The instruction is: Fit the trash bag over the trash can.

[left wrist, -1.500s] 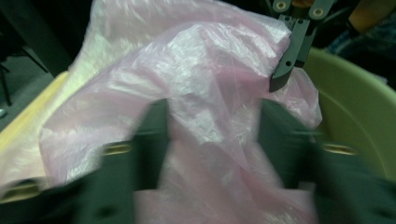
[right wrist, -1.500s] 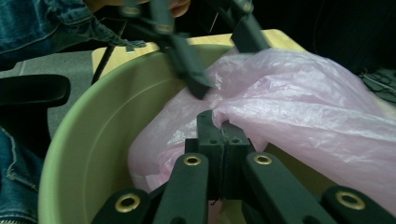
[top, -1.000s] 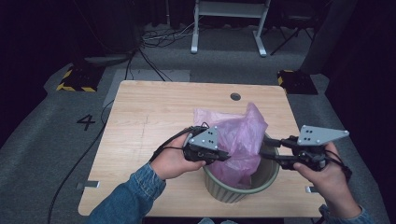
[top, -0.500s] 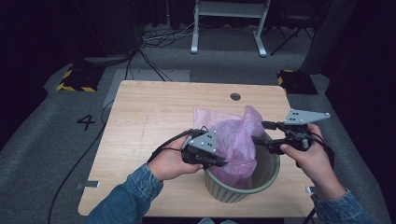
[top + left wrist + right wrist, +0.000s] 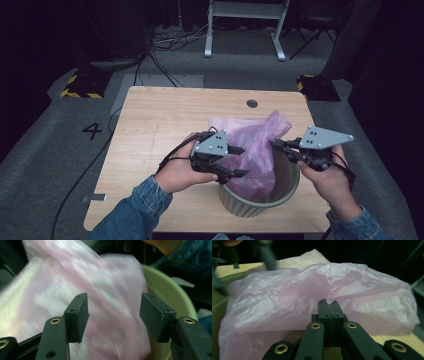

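Observation:
A crumpled pink plastic bag [image 5: 255, 145] sits in a pale green ribbed bin [image 5: 290, 180] at the table's front right. My left gripper [image 5: 245, 161] hovers at the bag's left side over the bin rim. Its jaws have just been opening and stand open [image 5: 113, 315]; the blurred bag [image 5: 50, 290] lies past them without touching the pads, with the bin wall [image 5: 170, 290] to the right. My right gripper [image 5: 272, 143] has just been closing and is shut [image 5: 328, 302], pinching a fold of the bag [image 5: 287, 290] at its right side.
The bin stands on a light wooden table [image 5: 160, 120] with a round hole [image 5: 252, 103] near its far edge. Behind the table are a white frame's legs [image 5: 245, 30] and floor cables. A painted 4 [image 5: 92, 131] marks the grey floor at left.
My left gripper's jaws have opened off the bag. My right gripper has moved left to the bag and closed on a fold of it.

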